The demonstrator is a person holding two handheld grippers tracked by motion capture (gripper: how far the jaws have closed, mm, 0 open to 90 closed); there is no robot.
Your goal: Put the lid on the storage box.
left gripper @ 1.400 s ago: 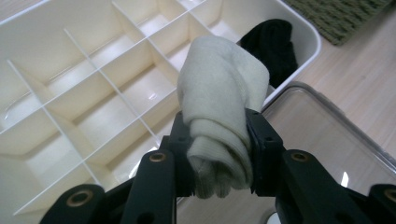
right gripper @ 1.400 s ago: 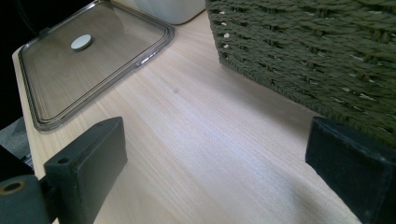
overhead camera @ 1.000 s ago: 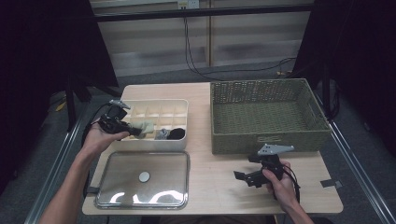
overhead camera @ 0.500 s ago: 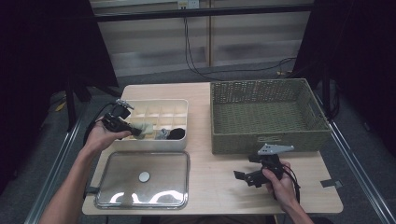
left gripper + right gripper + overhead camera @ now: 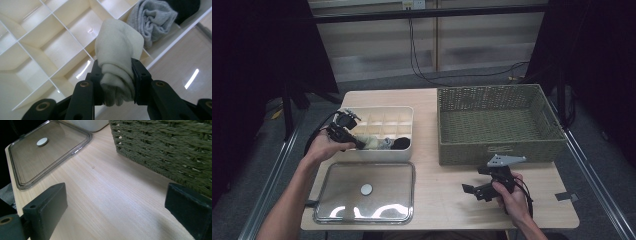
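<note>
Since a second ago the left claw [image 5: 117, 82] has lifted slightly over the divided white box [image 5: 404, 114], clamped on the rolled cream sock [image 5: 117, 57], so removal seems begun, while the right claw [image 5: 115, 212] rests open on the table [image 5: 105, 195].

black item [image 5: 186, 7] cut by top edge; kind unclear

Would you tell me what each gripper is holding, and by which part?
The left gripper clamps a rolled cream sock at its lower end. The right gripper holds nothing.
</note>
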